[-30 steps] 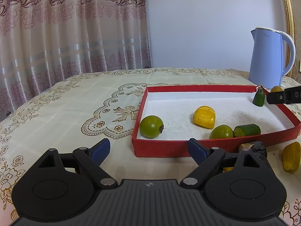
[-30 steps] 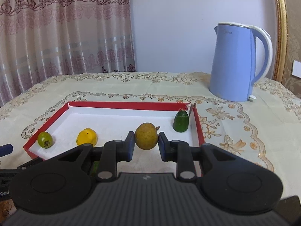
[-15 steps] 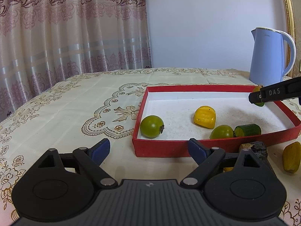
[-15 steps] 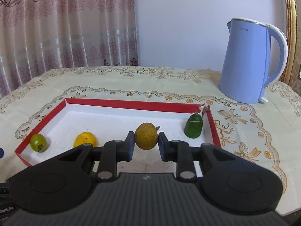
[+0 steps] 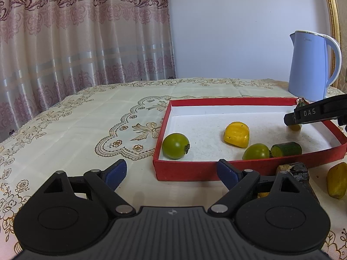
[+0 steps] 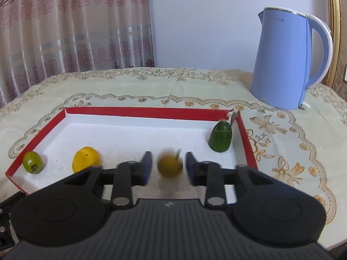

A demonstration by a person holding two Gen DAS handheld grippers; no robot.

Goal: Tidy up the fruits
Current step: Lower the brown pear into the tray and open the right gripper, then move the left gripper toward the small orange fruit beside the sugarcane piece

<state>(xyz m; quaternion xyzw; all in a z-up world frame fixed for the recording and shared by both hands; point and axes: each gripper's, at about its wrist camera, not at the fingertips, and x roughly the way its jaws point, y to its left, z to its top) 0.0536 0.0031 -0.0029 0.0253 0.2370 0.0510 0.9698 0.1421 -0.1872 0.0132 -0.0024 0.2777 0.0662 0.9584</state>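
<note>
A red-walled tray [image 5: 195, 171] with a white floor sits on the table. In it lie two green round fruits [image 5: 175, 145] [image 5: 256, 151], a yellow piece [image 5: 236, 134] and a green cylinder piece [image 5: 286, 149]. My right gripper [image 6: 167, 165] is over the tray and open; a blurred olive-yellow round fruit [image 6: 169, 165] lies loose between its fingers, apart from both pads. A green pointed fruit [image 6: 220, 137] stands by the tray's right wall. My left gripper [image 5: 171, 172] is open and empty in front of the tray.
A blue electric kettle [image 6: 288, 65] stands behind the tray at the right. A dark brown piece [image 5: 297, 171] and a yellow fruit [image 5: 337, 183] lie on the tablecloth in front of the tray's right corner. Curtains hang behind the table.
My right gripper has moved forward over the tray, then opened and let go of the olive-yellow fruit, which now blurs between the fingers. The left gripper has not moved.
</note>
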